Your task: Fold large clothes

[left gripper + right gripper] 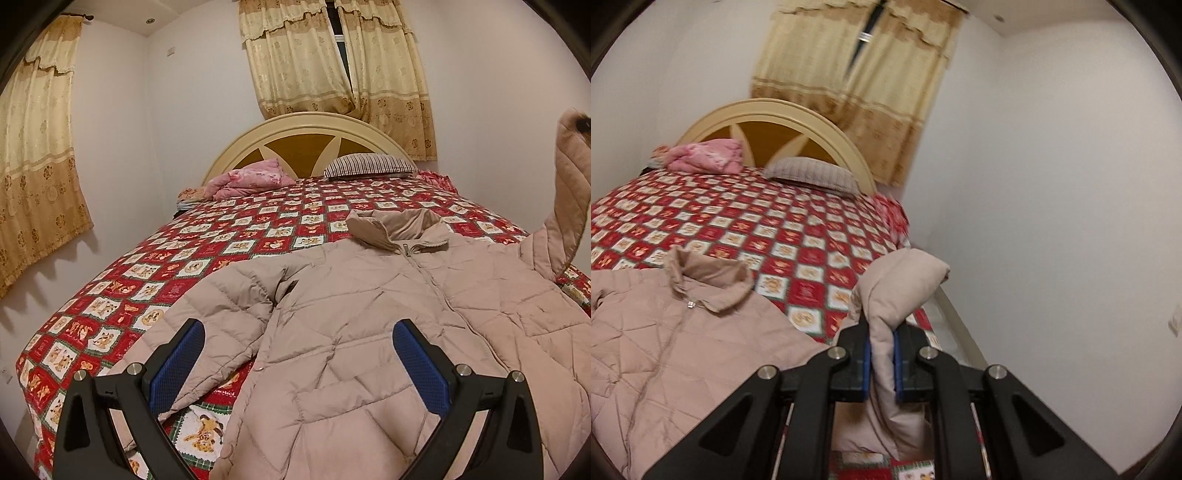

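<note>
One sleeve [886, 295] of the pink quilted jacket [369, 332], spread at the bedspread's [147, 273] six o'clock, is clamped in the right gripper [882, 363] and could slip free from its slick padding, while the left gripper [297, 354] hovers spread, empty.

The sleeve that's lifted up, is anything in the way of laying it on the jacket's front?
Nothing visible. The right gripper pinches the sleeve above the bed's edge, and the puffer jacket front lies bare, zipped up. The open left gripper hovers over its lower part.
</note>
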Demonstrator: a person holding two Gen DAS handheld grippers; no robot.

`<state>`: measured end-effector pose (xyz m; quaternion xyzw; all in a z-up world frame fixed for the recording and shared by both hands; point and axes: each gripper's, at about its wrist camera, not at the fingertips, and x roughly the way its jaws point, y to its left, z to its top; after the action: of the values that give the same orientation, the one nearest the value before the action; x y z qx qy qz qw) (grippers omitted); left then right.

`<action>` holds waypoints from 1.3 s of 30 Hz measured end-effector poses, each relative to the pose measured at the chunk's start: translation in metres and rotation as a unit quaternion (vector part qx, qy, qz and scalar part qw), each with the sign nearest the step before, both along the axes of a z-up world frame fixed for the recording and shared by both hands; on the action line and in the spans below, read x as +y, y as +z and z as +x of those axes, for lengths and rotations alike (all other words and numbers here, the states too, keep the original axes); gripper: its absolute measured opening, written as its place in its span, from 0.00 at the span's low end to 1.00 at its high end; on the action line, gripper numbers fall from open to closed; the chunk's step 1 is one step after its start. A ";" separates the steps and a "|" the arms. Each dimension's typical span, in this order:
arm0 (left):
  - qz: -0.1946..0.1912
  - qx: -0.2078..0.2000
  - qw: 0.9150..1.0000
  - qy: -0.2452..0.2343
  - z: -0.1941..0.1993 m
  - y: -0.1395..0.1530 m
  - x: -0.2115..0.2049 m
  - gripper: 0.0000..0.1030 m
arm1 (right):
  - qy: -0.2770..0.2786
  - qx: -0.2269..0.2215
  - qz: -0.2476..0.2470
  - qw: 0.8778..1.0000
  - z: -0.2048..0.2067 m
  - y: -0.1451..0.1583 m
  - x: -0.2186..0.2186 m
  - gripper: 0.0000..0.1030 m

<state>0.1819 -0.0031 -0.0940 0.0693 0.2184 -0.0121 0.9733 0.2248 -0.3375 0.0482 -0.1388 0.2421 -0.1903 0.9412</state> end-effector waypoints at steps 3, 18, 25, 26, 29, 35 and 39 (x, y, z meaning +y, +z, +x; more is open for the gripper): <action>-0.002 0.001 1.000 0.001 -0.002 -0.001 0.003 0.99 | 0.028 0.001 -0.023 0.999 0.011 0.000 0.027 0.10; -0.006 0.013 1.000 0.019 -0.001 -0.009 0.029 0.99 | 0.166 0.036 -0.065 0.983 0.071 -0.062 0.167 0.10; 0.003 0.011 0.999 0.033 0.001 -0.005 0.042 0.99 | 0.211 0.081 -0.030 0.974 0.097 -0.122 0.215 0.10; 0.005 0.013 0.999 0.033 0.001 -0.005 0.043 0.99 | 0.215 0.087 -0.022 0.973 0.101 -0.131 0.220 0.10; 0.014 0.014 0.999 0.033 0.001 -0.005 0.042 0.99 | 0.221 0.103 -0.003 0.970 0.110 -0.153 0.231 0.10; 0.026 0.016 0.999 0.028 0.007 -0.003 0.033 0.99 | 0.231 0.135 0.034 0.963 0.121 -0.189 0.247 0.10; 0.041 0.015 0.999 0.017 0.009 0.003 0.020 0.99 | 0.251 0.142 0.059 0.956 0.128 -0.199 0.255 0.21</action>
<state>0.1910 0.0170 -0.0908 0.1052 0.2349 0.0126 0.9662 0.3527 -0.0826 -0.1510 -0.1648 0.3416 0.0886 0.9210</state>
